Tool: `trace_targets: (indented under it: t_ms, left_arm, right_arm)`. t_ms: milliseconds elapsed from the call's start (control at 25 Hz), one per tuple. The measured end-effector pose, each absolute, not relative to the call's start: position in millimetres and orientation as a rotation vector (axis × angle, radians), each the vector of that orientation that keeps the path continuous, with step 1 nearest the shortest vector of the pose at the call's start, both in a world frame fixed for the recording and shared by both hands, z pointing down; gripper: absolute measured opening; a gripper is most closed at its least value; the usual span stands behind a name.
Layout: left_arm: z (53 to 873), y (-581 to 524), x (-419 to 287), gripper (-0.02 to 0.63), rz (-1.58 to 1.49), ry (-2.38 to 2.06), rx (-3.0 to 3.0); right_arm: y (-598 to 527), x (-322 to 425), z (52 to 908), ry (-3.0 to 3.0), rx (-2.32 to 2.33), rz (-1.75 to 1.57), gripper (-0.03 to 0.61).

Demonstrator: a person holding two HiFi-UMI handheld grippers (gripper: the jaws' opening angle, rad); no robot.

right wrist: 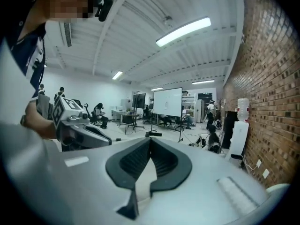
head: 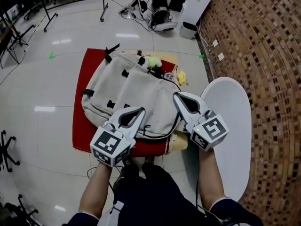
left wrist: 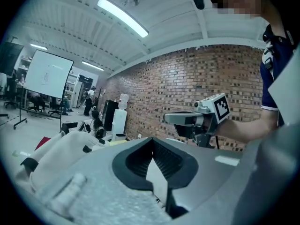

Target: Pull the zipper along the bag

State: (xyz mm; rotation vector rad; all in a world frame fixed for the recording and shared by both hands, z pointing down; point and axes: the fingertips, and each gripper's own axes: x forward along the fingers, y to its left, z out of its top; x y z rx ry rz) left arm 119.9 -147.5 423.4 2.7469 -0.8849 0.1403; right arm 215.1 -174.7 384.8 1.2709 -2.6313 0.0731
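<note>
A beige backpack (head: 136, 93) with black strap tabs lies flat on a red cloth (head: 80, 121); a dark zipper line (head: 157, 136) runs along its near edge. My left gripper (head: 142, 109) hovers over the bag's near left part, its jaws shut with nothing between them. My right gripper (head: 176, 94) hovers over the bag's near right corner, also shut and empty. In the left gripper view the closed jaws (left wrist: 152, 140) point at the brick wall, with the backpack (left wrist: 56, 149) low on the left and the right gripper (left wrist: 185, 120) beyond. The right gripper view shows its closed jaws (right wrist: 150, 139) and the left gripper (right wrist: 82, 132).
A white oval table (head: 235, 126) stands close on the right, beside a brick wall (head: 263, 41). A yellow-green soft toy (head: 154, 62) and a yellow item (head: 182, 78) lie past the bag. A white appliance (head: 195, 4) and a seated person (head: 157, 6) are farther back.
</note>
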Motion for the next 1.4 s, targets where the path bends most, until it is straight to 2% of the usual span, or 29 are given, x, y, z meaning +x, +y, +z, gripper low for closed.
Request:
trace_targets:
  t_ms: [360, 440, 600, 640, 720, 1400]
  left_arm:
    - [364.7, -118.0, 171.9, 0.002, 0.054, -0.875, 2.878]
    - [359.1, -109.2, 185.2, 0.002, 0.09, -0.892, 2.916]
    - [350.3, -90.1, 202.1, 0.002, 0.126, -0.927, 2.944]
    - [348.0, -85.0, 204.8, 0.002, 0.122, -0.933, 2.943]
    - [344.2, -75.5, 210.4, 0.002, 0.112, -0.937, 2.945]
    - [349.7, -54.1, 221.0, 0.002, 0.136, -0.929, 2.945]
  right_arm:
    - [-105.1, 248.2, 331.9, -2.781, 1.496, 0.084, 0.008]
    - [-94.5, 253.9, 327.8, -2.817, 1.492, 0.099, 0.044]
    - [-74.9, 262.1, 323.7, -2.859, 1.506, 0.131, 0.063]
    - [-69.9, 263.4, 323.0, -2.866, 1.506, 0.131, 0.061]
    - [-61.8, 265.1, 321.2, -2.882, 1.505, 0.121, 0.005]
    - [-40.4, 259.2, 331.9, -2.904, 1.44, 0.13, 0.002]
